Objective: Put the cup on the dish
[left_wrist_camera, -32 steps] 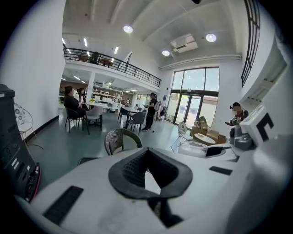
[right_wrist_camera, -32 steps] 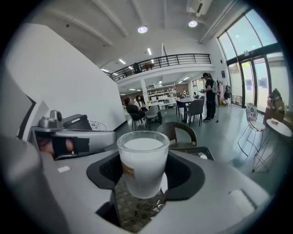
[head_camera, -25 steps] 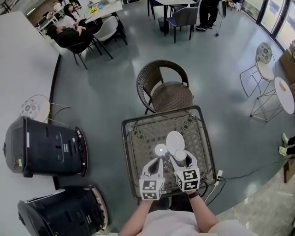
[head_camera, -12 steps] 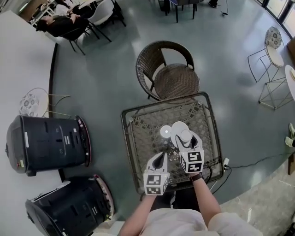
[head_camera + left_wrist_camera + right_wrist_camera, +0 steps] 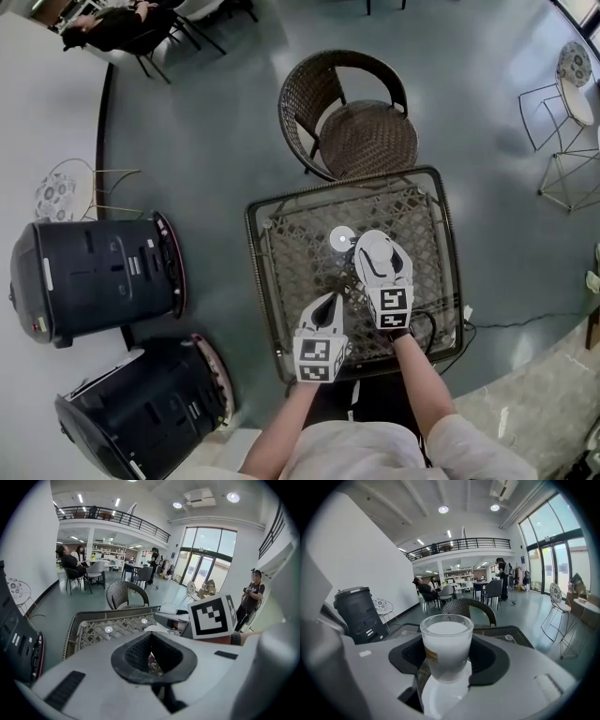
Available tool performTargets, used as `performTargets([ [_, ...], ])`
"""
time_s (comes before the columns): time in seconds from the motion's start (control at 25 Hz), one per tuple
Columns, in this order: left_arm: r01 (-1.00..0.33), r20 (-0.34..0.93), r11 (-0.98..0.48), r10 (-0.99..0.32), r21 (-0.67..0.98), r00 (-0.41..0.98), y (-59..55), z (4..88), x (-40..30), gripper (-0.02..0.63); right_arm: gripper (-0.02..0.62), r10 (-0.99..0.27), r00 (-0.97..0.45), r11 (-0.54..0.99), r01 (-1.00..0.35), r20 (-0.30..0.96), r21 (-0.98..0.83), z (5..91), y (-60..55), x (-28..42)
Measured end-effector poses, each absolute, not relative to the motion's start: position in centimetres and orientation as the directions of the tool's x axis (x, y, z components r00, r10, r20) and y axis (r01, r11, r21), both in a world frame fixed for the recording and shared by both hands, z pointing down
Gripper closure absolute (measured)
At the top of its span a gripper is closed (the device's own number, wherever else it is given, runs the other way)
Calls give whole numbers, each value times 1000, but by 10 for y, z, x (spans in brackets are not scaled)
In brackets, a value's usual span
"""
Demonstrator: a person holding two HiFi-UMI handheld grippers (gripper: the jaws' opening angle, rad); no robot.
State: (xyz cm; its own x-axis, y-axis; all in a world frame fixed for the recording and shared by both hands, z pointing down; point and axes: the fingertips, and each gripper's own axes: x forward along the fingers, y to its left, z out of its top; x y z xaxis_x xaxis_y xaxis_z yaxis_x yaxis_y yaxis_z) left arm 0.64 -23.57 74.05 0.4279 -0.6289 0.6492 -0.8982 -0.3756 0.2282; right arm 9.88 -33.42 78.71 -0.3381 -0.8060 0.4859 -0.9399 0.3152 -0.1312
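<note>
milky white cup (image 5: 446, 641) with yellow label, plain white dish (image 5: 440, 698), dark brown lattice-weave table (image 5: 281, 272), brown wicker chair (image 5: 361, 141), grey-green floor (image 5: 216, 141), white left gripper (image 5: 333, 300) and right gripper (image 5: 446, 656) with black pads, black-and-white square-marker cubes (image 5: 322, 359), black machines (image 5: 89, 281) trimmed pink

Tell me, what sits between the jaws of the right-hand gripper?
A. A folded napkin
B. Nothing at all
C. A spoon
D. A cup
D: in the right gripper view, the jaws of the right gripper press on the sides of the cup, with the white dish just below it.
</note>
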Motion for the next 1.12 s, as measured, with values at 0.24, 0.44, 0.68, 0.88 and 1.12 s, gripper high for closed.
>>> performTargets([
  [0.24, -901, 679, -375, -604, 220, 417, -227, 760, 2, 602, 342, -807, -354, 340, -933, 473, -120, 824, -329, 89],
  [0.44, -902, 690, -369, -594, 223, 414, -221, 774, 2, 602, 342, -801, -325, 325, -941, 503, -90, 850, -324, 92],
  [0.68, -904, 713, -349, -567, 246, 413, -221, 794, 3, 602, 342, -780, -286, 303, -951, 556, -63, 875, -317, 99],
  [0.88, -900, 715, -363, -560, 242, 418, -223, 797, 7, 602, 341, -767, -281, 317, -948, 576, -39, 878, -317, 97],
  [1.12, -894, 709, -380, -562, 237, 427, -217, 785, 12, 602, 337, -699, -262, 329, -944, 665, -26, 889, -306, 97],
])
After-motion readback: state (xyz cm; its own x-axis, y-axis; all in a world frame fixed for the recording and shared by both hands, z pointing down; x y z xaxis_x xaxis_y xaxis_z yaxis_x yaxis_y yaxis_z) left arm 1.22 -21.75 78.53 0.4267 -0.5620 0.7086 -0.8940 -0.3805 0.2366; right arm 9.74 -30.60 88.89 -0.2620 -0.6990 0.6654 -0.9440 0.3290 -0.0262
